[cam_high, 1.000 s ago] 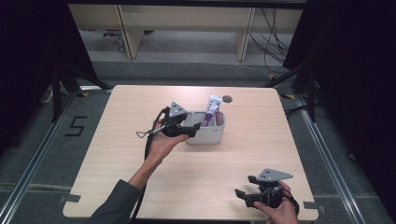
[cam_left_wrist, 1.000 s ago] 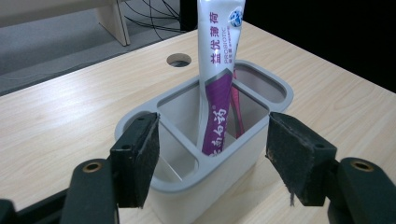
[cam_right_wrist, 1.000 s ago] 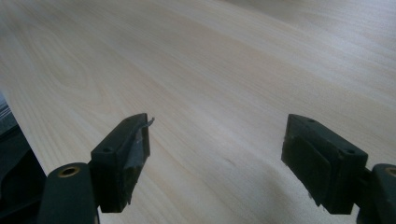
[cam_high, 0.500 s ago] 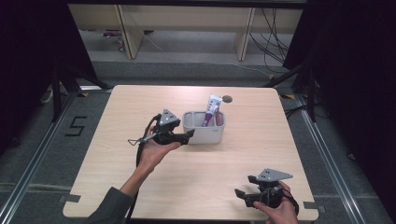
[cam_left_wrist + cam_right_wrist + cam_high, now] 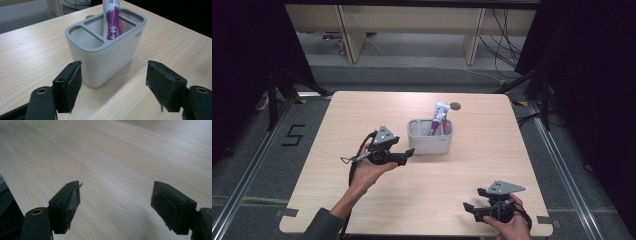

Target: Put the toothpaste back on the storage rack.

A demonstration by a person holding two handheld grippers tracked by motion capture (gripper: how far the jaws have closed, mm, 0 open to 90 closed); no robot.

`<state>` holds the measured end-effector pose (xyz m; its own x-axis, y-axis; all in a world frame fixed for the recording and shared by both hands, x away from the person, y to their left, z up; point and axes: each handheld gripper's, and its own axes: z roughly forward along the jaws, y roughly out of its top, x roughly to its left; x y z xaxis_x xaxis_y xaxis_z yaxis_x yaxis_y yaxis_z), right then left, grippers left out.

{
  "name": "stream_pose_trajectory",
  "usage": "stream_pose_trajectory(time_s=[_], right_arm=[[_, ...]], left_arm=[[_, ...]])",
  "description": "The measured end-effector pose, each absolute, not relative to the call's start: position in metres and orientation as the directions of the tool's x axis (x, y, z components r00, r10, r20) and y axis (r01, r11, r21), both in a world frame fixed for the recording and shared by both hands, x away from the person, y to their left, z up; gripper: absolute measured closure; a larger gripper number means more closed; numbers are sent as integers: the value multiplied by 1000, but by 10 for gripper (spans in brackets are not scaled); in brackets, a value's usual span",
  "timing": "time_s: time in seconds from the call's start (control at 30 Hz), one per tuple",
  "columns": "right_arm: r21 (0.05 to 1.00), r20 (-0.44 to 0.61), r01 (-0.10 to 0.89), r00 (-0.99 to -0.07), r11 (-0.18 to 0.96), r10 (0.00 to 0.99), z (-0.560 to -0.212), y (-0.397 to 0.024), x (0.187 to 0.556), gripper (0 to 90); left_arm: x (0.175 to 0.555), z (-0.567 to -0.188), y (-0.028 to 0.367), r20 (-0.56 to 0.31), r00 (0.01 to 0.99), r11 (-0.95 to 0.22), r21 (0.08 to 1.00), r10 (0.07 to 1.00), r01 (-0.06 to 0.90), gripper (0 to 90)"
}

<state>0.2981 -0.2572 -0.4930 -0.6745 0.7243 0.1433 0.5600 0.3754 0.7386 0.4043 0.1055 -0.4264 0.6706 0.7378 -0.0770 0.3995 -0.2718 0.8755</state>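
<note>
We see the pale wood surface [image 5: 422, 200] carrying a grey compartmented holder [image 5: 430, 136] near its middle, long axis running across. A purple toothpaste tube [image 5: 438, 119] stands upright in the holder's right-hand compartment. The left gripper [image 5: 408, 153] sits just left of the holder, apart from it; its fingers [image 5: 68, 86] have just been opening, wide, nothing between them. The right gripper [image 5: 468, 207] is well apart, open, empty.
</note>
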Motion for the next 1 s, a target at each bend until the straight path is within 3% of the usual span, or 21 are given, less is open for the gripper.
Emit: stream_pose_trajectory(time_s=[1.0], right_arm=[[741, 164, 569, -668, 357, 726, -494, -256, 298, 242]], left_arm=[[372, -455, 128, -81, 697, -304, 860, 712, 410, 197]])
